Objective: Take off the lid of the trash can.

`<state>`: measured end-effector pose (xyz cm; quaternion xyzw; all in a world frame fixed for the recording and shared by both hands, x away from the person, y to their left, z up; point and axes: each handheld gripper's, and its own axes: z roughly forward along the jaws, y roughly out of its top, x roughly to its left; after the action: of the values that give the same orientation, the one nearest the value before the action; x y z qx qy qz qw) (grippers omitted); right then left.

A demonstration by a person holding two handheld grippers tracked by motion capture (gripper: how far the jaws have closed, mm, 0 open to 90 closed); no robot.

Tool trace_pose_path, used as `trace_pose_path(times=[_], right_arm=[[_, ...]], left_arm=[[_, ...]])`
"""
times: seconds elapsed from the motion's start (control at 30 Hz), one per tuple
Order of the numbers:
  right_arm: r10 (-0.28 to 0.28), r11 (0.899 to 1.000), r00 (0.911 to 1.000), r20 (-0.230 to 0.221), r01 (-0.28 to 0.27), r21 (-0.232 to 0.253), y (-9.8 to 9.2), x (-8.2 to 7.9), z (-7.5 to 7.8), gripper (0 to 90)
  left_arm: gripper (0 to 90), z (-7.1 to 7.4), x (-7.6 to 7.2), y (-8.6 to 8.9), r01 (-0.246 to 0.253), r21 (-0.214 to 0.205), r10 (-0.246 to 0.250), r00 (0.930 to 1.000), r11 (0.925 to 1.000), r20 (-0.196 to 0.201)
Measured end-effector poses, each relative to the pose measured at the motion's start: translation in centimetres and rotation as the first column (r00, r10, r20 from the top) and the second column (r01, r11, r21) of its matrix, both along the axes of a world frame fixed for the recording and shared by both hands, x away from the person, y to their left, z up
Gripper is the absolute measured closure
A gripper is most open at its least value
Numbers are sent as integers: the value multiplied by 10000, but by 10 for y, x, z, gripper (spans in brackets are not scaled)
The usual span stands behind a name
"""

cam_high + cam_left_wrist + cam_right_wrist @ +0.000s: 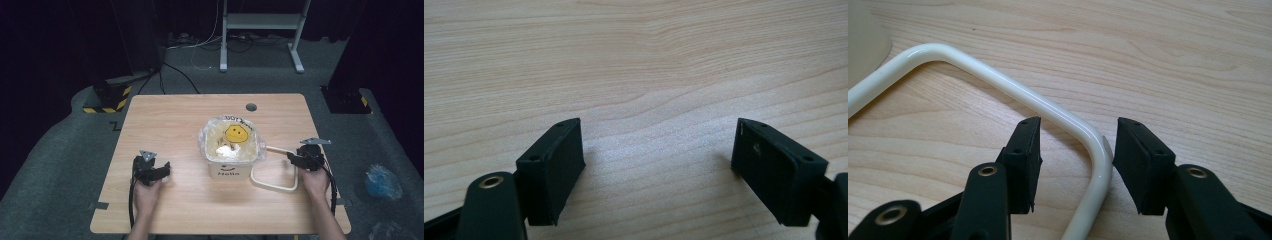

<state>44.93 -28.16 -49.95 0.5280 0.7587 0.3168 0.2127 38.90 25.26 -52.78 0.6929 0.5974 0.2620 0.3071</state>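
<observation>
Wooden table (165,115), dark room. High view: lined bucket (230,150) mid-table, its cream handle (272,186) lying flat beside it, right gripper (300,159) at it. Left gripper (659,150) view: jaws wide apart, nothing between, over bare wood. Right gripper (1075,147) view: jaws parted, straddling handle (1098,150) corner without pressing. Looks like release; next, draw clear.

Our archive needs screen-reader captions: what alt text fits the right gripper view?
The right claw stands open astride the corner of a cream handle lying on the wooden table, its black pads clear of the tube on both sides. The handle curves away toward the upper left.
</observation>
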Motion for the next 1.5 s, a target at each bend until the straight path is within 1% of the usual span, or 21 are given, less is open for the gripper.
trace_pose_path(times=[0.27,0.43,0.57,0.7,0.77,0.83,0.97,1.07,1.13,1.17,1.27,1.33,1.5], right_arm=[[184,9997,9996,193,-187,147,6,-5,3,510],[367,9991,9983,442,-376,193,12,-10,8,509],[451,9987,9975,543,-464,231,16,-12,11,503],[538,9979,9972,524,-556,332,19,-15,11,496],[567,9977,9966,595,-588,332,20,-17,11,495],[609,9970,9962,622,-636,434,22,-19,10,493],[706,9963,9951,690,-737,434,27,-24,9,489],[761,9951,9941,776,-806,568,31,-27,9,485],[847,9931,9937,728,-901,747,37,-32,7,481],[847,9931,9937,728,-901,747,37,-32,7,481],[898,9934,9931,758,-948,648,44,-38,3,477],[889,9934,9935,707,-936,663,47,-41,0,474],[931,9940,9939,592,-963,526,55,-48,-11,468]], left_arm=[[208,0,0,0,1,-1,-1,10000,10000,-1],[209,0,0,0,-3,-10,3,10000,10000,3],[209,0,0,0,1,-6,-1,10000,10000,-2],[208,0,0,0,0,-6,0,10000,10000,-1],[209,0,0,0,0,-6,0,10000,10000,-2],[209,0,0,0,2,-8,-2,10000,10000,-3],[208,0,0,0,2,-8,-2,10000,10000,-3],[209,0,0,0,-1,-9,1,10000,10000,0],[209,0,0,0,0,-8,0,10000,10000,-2],[209,0,0,0,1,-6,-1,10000,10000,-2],[209,0,0,0,2,-7,-2,10000,10000,-1],[209,0,0,0,4,-6,-4,10000,10000,-3],[209,0,0,0,2,5,-2,10000,10000,1]])
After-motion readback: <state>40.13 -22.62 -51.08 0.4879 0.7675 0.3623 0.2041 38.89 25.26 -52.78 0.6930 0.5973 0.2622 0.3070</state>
